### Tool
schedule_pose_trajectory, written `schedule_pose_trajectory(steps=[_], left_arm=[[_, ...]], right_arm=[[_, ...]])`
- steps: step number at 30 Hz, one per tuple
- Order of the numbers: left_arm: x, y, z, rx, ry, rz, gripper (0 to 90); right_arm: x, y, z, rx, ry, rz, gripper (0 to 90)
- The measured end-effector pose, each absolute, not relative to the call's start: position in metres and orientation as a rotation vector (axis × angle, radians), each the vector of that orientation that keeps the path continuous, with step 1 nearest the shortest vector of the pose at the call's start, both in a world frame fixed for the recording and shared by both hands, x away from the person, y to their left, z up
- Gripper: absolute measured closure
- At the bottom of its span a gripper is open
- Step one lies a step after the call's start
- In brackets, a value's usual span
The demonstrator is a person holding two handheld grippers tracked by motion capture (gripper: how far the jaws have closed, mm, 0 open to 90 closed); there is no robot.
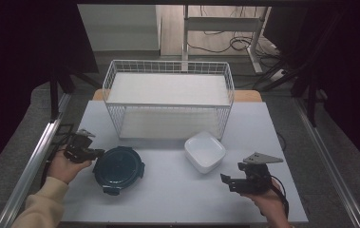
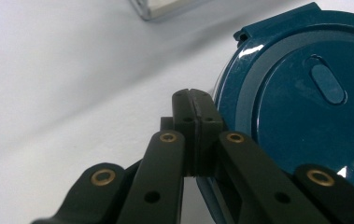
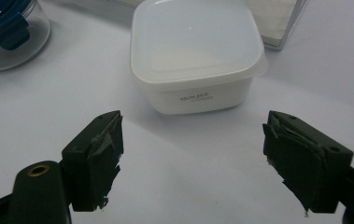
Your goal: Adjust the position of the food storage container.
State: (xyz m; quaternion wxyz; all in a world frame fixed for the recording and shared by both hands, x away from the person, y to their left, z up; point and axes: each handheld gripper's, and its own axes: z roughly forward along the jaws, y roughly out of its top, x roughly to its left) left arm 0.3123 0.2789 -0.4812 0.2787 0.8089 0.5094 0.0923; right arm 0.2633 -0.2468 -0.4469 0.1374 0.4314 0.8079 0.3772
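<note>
A round container with a dark blue latch lid (image 1: 118, 169) sits at the table's front left. My left gripper (image 1: 99, 153) is shut, and its tips rest against the lid's left rim. In the left gripper view the jaws (image 2: 194, 100) are pressed together with nothing between them, right beside the blue lid (image 2: 305, 107). A white square lidded container (image 1: 205, 151) stands right of centre. My right gripper (image 1: 227, 183) is open in front of it and to its right. In the right gripper view the white container (image 3: 195, 56) lies ahead of the wide-open right gripper (image 3: 193, 151), apart from it.
A white wire rack (image 1: 168, 99) with two shelves stands at the back middle of the white table (image 1: 177, 190). Its corner shows near the white container (image 3: 277, 23). The round container's clear body and a blue latch (image 3: 6, 32) are at the upper left of the right gripper view.
</note>
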Motion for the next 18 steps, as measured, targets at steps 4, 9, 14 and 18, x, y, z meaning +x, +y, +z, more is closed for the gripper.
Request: schedule_pose_trajectory(steps=[4, 9, 14, 18], left_arm=[[0.308, 0.27, -0.481, 2.175, 1.354, 0.24, 90.0], [0.302, 0.258, -0.482, 2.176, 1.329, 0.215, 90.0], [0.297, 0.249, -0.482, 2.173, 1.317, 0.177, 90.0], [0.292, 0.243, -0.482, 2.17, 1.312, 0.178, 90.0]], right_arm=[[0.263, -0.246, -0.447, 1.249, 2.339, 1.09, 19.9], [0.263, -0.246, -0.447, 1.245, 2.339, 1.091, 20.0], [0.263, -0.246, -0.447, 1.245, 2.338, 1.092, 19.9], [0.263, -0.245, -0.447, 1.241, 2.343, 1.086, 20.0]])
